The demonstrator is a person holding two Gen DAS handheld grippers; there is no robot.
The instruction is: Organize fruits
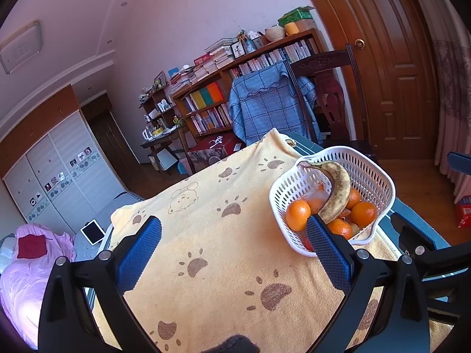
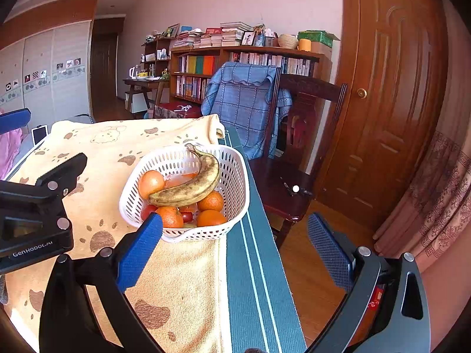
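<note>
A white perforated basket [image 2: 232,176] is sitting on a paw-print towel [image 2: 117,153] that is covering the tabletop, close to the towel's edge beside a teal striped mat [image 2: 256,264]. All the fruit in view is lying inside the basket: a brown-speckled banana [image 2: 191,188] is resting across the top, oranges [image 2: 210,217] are filling the space beneath it, and something small and red [image 2: 186,216] is showing between the oranges. No fruit is lying on the towel outside the basket. The left gripper [image 1: 234,250] is hovering over the towel on the side of the basket away from the mat, its jaws spread wide and holding nothing. The right gripper [image 2: 235,242] is hovering just short of the basket's near rim, jaws likewise spread and empty. This arrangement fits either a basket about to be sorted out or fruit already gathered in. Should the banana be handled, a light pinch at mid-length is advisable, since its soft skin is likely bruising easily; the round oranges are apt to roll if the basket is tipped.
</note>
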